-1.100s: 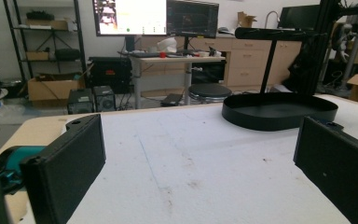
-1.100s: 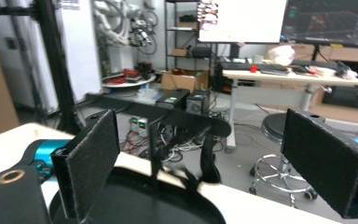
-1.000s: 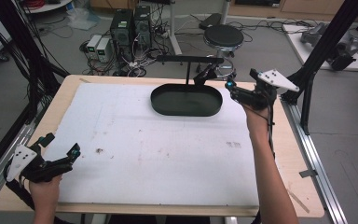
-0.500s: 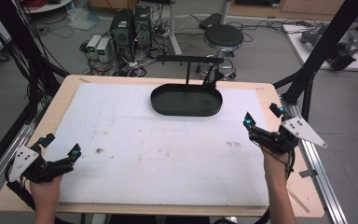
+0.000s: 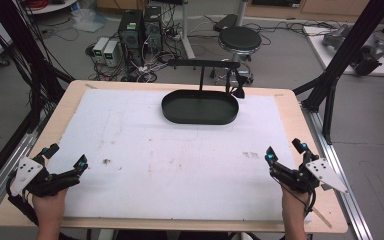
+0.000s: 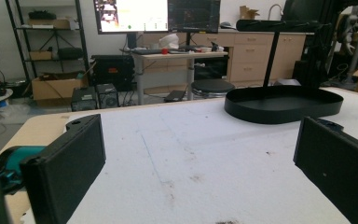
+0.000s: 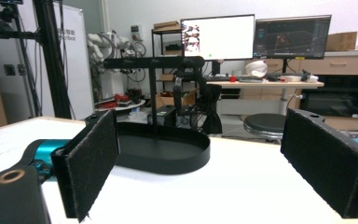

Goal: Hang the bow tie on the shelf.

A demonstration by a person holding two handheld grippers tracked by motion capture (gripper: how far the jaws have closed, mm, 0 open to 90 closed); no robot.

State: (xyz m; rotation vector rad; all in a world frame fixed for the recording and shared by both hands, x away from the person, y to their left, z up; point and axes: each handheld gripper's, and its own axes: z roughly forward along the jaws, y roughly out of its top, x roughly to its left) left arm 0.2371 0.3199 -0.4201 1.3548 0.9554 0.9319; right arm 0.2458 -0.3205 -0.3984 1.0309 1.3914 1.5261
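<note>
Tabletop (image 5: 290,107) of pale wood carries a white mat (image 5: 180,160) and a black tray (image 5: 200,107) at its far edge. Left gripper (image 5: 65,170) and right gripper (image 5: 285,155) rest at the near corners, jaws wide open, empty, well apart from the tray. Computers (image 5: 140,30) and a stool (image 5: 239,40) stand behind.

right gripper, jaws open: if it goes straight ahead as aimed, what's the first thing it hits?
Probably the black oval tray. The right gripper points up the white mat toward it, with bare mat between in its own view. From the high view the line may graze the tray's right end; depth is unclear.
</note>
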